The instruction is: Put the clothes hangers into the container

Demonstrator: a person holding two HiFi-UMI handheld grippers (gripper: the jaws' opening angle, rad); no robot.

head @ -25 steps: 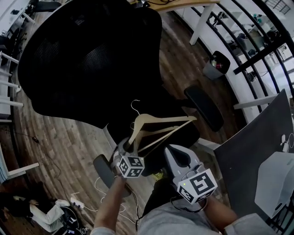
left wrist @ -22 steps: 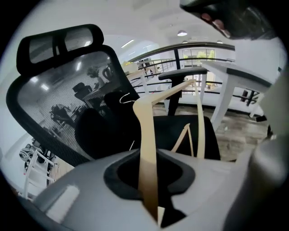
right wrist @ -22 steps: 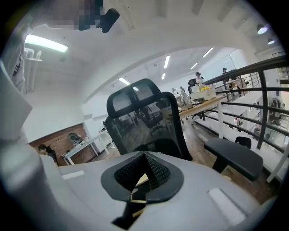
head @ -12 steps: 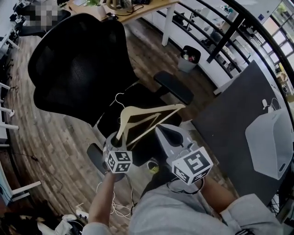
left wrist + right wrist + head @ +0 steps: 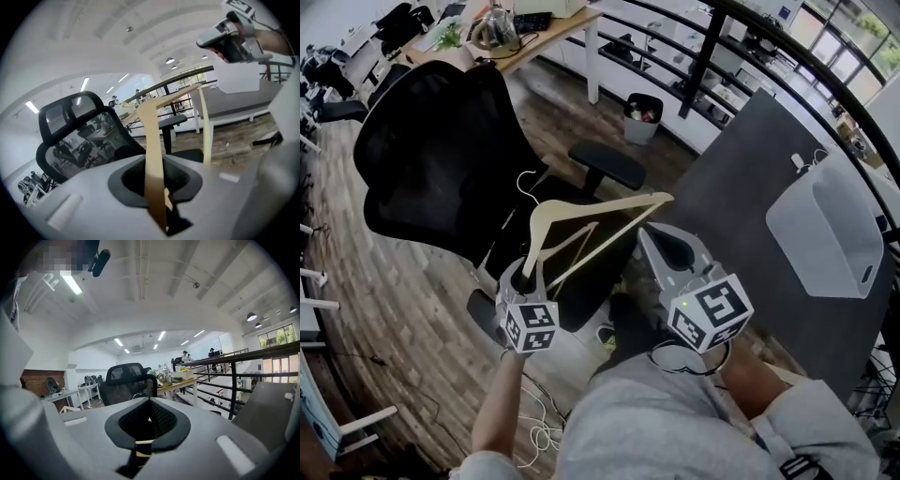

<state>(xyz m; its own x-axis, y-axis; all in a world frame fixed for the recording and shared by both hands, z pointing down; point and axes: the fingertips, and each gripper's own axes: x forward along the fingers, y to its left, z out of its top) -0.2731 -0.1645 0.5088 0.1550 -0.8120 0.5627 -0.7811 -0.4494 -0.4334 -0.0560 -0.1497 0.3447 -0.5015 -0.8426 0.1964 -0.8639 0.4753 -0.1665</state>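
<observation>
A pale wooden clothes hanger (image 5: 600,206) with a metal hook stands up out of my left gripper (image 5: 523,277), which is shut on its lower end. In the left gripper view the hanger's flat arm (image 5: 152,154) runs up from between the jaws of the left gripper (image 5: 157,187), and my right gripper (image 5: 225,40) shows at the top right. The right gripper (image 5: 654,234) is held beside the hanger's far tip, shut, with nothing in it (image 5: 150,404). A white box-shaped container (image 5: 825,225) sits on a dark grey table (image 5: 741,159) at the right.
A black mesh office chair (image 5: 431,159) stands on the wood floor to the left and below the hanger, its armrest (image 5: 605,164) near the table. A black railing (image 5: 703,47) and a small bin (image 5: 642,112) lie beyond. A desk with clutter (image 5: 525,37) is at the back.
Both grippers have risen with the hanger still gripped in the left one. The view has swung toward the grey table and the white container, and the chair has slid to the left.
</observation>
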